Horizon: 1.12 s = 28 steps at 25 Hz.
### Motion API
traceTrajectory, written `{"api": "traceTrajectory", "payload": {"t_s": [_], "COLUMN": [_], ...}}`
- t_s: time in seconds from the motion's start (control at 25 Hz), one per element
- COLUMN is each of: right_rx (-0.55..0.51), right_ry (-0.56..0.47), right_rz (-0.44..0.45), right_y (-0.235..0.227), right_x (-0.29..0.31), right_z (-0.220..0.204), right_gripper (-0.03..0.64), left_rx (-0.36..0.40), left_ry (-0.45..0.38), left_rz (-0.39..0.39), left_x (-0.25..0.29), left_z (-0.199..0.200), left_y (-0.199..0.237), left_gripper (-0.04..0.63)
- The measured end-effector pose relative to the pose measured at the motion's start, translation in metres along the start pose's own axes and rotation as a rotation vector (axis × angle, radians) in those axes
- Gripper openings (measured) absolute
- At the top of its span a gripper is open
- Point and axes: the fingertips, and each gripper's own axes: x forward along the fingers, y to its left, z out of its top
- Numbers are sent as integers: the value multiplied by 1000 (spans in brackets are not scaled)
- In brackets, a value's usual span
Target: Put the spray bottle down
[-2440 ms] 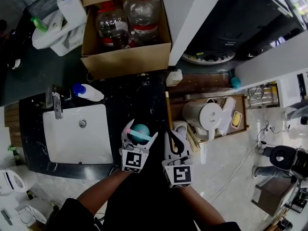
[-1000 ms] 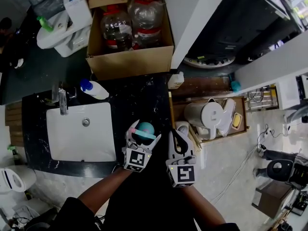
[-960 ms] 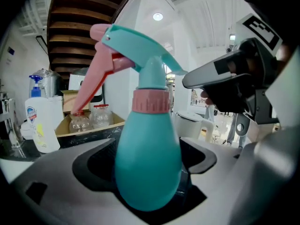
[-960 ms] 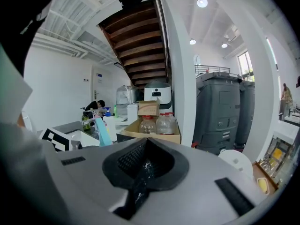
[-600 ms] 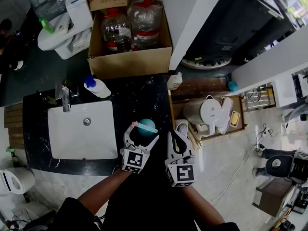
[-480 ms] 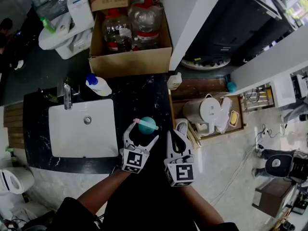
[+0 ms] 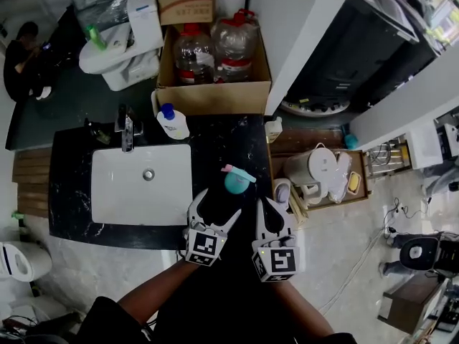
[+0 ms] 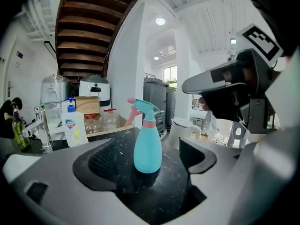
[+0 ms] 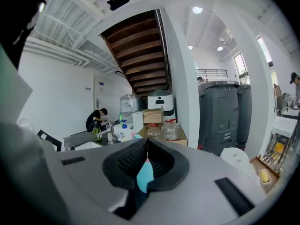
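Note:
A teal spray bottle (image 7: 235,180) with a pink collar and trigger stands upright on the black counter (image 7: 208,149), right of the sink. In the left gripper view the spray bottle (image 8: 147,142) stands free just beyond the jaws. My left gripper (image 7: 215,211) is open, a little nearer than the bottle, not touching it. My right gripper (image 7: 273,213) is shut with nothing in it, to the right of the bottle. In the right gripper view a strip of the teal spray bottle (image 9: 145,177) shows behind the closed jaws.
A white sink (image 7: 140,185) with a faucet (image 7: 128,129) lies left of the bottle. A soap pump bottle (image 7: 173,122) stands at the counter's back. A cardboard box (image 7: 211,84) of large jugs sits behind. A white kettle (image 7: 310,167) stands on a shelf to the right.
The left gripper held the spray bottle a second ago; the jaws have let go of it and drawn back toward me. The bottle now stands alone on the counter.

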Motion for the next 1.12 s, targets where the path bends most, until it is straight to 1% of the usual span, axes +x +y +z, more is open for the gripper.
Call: {"api": "traceTrajectory", "payload": {"t_s": [0.08, 0.24, 0.4, 0.52, 0.6, 0.68, 0.72, 0.76, 0.84, 0.88, 1.0, 1.04, 1.12], "right_rx": [14, 1, -3, -12, -1, 4, 3, 3, 2, 0, -20, -33, -45], "right_ry": [-16, -40, -67, -72, -69, -67, -65, -63, -72, -81, -96, -97, -98], "right_rz": [5, 16, 26, 37, 47, 59, 66, 74, 96, 108, 132, 134, 137], "right_y": [10, 30, 49, 63, 70, 78, 81, 85, 93, 97, 106, 109, 114], "right_x": [-6, -15, -22, -28, -32, -35, -37, -38, -41, -43, -45, -45, -47], "right_z": [8, 16, 19, 19, 18, 16, 15, 14, 14, 15, 18, 18, 19], "right_gripper": [15, 15, 15, 15, 15, 15, 15, 14, 15, 15, 14, 14, 14], "left_rx": [-22, -56, -101, -97, -97, -115, -116, -99, -25, 8, 41, 48, 49], "left_ry": [-6, -46, -116, -182, -230, -259, -270, -278, -288, -293, -303, -303, -302], "left_rz": [7, 25, 27, 58, 75, 88, 97, 107, 119, 115, 80, 68, 51], "left_x": [-16, -48, -78, -100, -115, -127, -132, -138, -148, -152, -163, -166, -169], "left_z": [5, 18, 36, 53, 64, 70, 72, 76, 85, 88, 93, 94, 94], "left_y": [2, 4, 10, 18, 22, 25, 26, 27, 23, 20, 8, 5, -1], "left_gripper": [422, 422, 420, 419, 405, 372, 344, 314, 218, 184, 53, 28, 13]}}
